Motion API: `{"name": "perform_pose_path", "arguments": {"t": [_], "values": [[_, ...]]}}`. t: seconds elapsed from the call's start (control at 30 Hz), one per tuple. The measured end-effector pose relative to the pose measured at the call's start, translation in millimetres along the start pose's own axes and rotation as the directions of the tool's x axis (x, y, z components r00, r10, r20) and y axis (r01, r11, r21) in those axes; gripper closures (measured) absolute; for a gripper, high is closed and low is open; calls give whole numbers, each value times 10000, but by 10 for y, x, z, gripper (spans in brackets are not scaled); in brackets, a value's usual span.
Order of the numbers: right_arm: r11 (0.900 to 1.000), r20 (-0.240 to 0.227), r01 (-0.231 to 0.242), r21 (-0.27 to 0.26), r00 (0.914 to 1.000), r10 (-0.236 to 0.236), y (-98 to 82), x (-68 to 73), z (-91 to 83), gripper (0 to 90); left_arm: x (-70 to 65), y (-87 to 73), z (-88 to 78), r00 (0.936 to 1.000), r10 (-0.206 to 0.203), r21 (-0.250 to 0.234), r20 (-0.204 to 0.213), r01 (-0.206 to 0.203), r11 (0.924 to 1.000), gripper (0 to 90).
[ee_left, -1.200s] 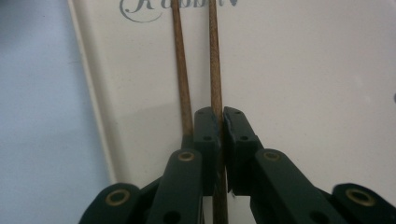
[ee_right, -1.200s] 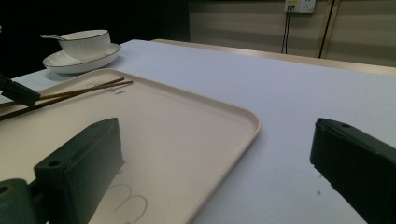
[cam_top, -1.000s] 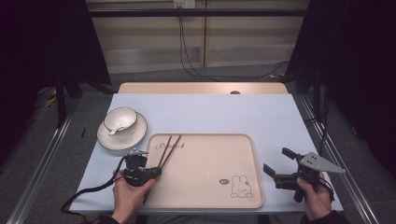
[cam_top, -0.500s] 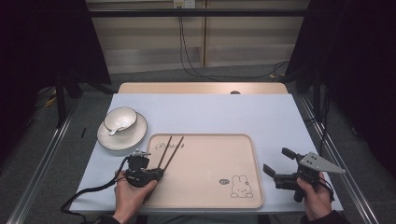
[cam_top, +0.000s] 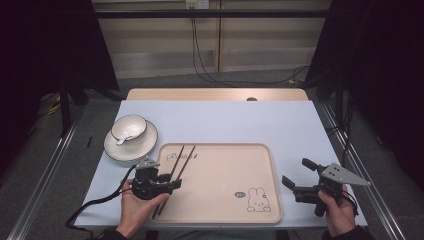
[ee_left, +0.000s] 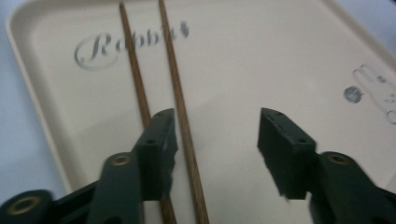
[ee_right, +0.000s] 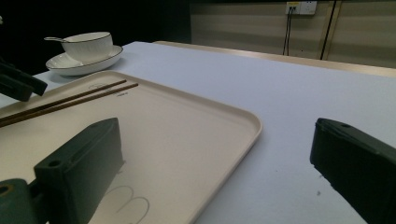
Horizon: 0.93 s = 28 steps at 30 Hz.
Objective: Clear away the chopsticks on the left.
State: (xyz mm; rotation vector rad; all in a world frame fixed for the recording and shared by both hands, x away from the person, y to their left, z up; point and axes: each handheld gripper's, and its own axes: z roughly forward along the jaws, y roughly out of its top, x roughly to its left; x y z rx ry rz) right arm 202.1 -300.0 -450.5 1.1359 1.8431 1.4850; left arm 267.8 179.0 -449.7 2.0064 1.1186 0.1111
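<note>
Two chopsticks (cam_top: 176, 170) lie side by side on the left part of the tray (cam_top: 220, 150), their long axis running from the tray's near left corner up toward the word printed at its far left. The left gripper (cam_top: 167, 184) sits right over their near ends, so it is far nearer to them than the right gripper (cam_top: 295, 176), which hangs off the tray's right edge, well apart from them.

From the left gripper view the relation that matters is plain: the jaws stand wide, and the chopsticks (ee_left: 161, 93) run straight ahead along the gripper's own line of sight. One stick passes just inside the left jaw; the other goes under or outside that jaw. As I judge it, a close from here would catch one stick at best, so the gripper likely needs a small shift toward the tray's left rim to straddle both.

The high view gives the layout: a bowl (cam_top: 128, 128) on a saucer (cam_top: 131, 145), beyond the tray's far left corner. It cannot show which stick lies between the jaws. The right gripper view shows its own jaws wide and holding nothing, low beside the tray (ee_right: 243, 122).
</note>
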Motion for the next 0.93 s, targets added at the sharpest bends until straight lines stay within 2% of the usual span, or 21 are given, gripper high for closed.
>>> {"name": "perform_pose_path", "arguments": {"t": [0.03, 0.07, 0.1, 0.13, 0.17, 0.2, 0.23, 0.27, 0.33, 0.4, 0.43, 0.47, 0.53, 0.57, 0.6, 0.63, 0.73, 0.8, 0.83, 0.9, 0.93], "values": [[10000, 10, 2, -8, 10000, -2, 0, 1, 1, 21, 5, 31, -46, 9989, 298, -426, 373, -282, 9987, 392], [10000, 10, 2, -8, 10000, -2, 0, 1, 1, 21, 5, 31, -46, 9989, 298, -426, 373, -282, 9987, 369], [10000, 6, 9, -1, 10000, -9, 0, 2, 0, 21, 21, 48, -80, 9976, 540, -572, 424, -516, 9970, 318], [10000, 22, 4, -16, 10000, -4, 0, 3, 0, 21, 41, 72, -146, 9946, 926, -997, 467, -876, 9912, 267], [10000, 22, 4, -16, 10000, -4, 0, 3, 0, 21, 41, 72, -146, 9946, 926, -997, 467, -876, 9912, 240], [10000, 35, 39, -39, 10000, -39, -1, 1, 0, 21, 55, 81, -186, 9924, 1178, -1101, 361, -1132, 9874, 240], [10000, 22, 17, -41, 10000, -17, -1, 0, -1, 21, 69, 86, -230, 9914, 1298, -1290, 148, -1268, 9835, 184], [10000, 36, 1, -49, 10000, -1, -2, 1, 1, 21, 97, 90, -267, 9907, 1351, -1389, 163, -1316, 9815, 108], [10000, 47, 26, -33, 10000, -26, -2, 1, 0, 21, 149, 91, -337, 9905, 1354, -1575, 234, -1301, 9789, 81], [10000, 58, 37, -44, 10000, -37, -2, 1, 0, 21, 227, 65, -408, 9844, 1665, -1644, 570, -1553, 9741, 15], [10000, 41, 25, -46, 10000, -25, -1, 2, -1, 21, 323, 28, -499, 9850, 1628, -1920, 568, -1492, 9700, 44], [10000, 49, 29, -53, 10000, -28, -1, 1, -1, 21, 323, 28, -499, 9850, 1628, -1920, 568, -1492, 9700, 46], [10000, 61, -3, -78, 10000, 3, 0, 3, -1, 21, 460, -30, -594, 9886, 1302, -2461, 756, -1080, 9632, 24], [10000, 59, 16, -71, 10000, -16, 1, 6, -1, 21, 522, -52, -644, 9919, 1077, -2614, 677, -866, 9613, 28], [10000, 59, 16, -71, 10000, -16, 1, 6, -1, 21, 562, -72, -689, 9942, 1003, -2787, 397, -854, 9566, 28], [10000, 74, 31, -86, 10000, -30, 0, 4, -1, 21, 603, -107, -733, 9942, 1078, -3003, 0, -1028, 9483, 27], [9999, 151, 35, -119, 9999, -33, 1, 1, -5, 21, 674, -204, -771, 9908, 1333, -3200, -233, -1337, 9379, 27], [9998, 175, 70, -166, 9998, -67, 2, 0, -7, 20, 719, -272, -793, 9932, 1161, -3342, -112, -1131, 9357, 24], [9998, 140, 139, -152, 9998, -137, 1, -1, -8, 20, 746, -283, -815, 9940, 1090, -3522, 59, -999, 9306, 22], [9998, 234, 131, -173, 9996, -127, 1, -4, -2, 19, 778, -293, -854, 9974, 708, -3885, -123, -700, 9188, 21], [9998, 234, 131, -173, 9996, -127, 1, -4, -2, 19, 796, -298, -872, 9976, 664, -3922, -170, -678, 9174, 21]]}}
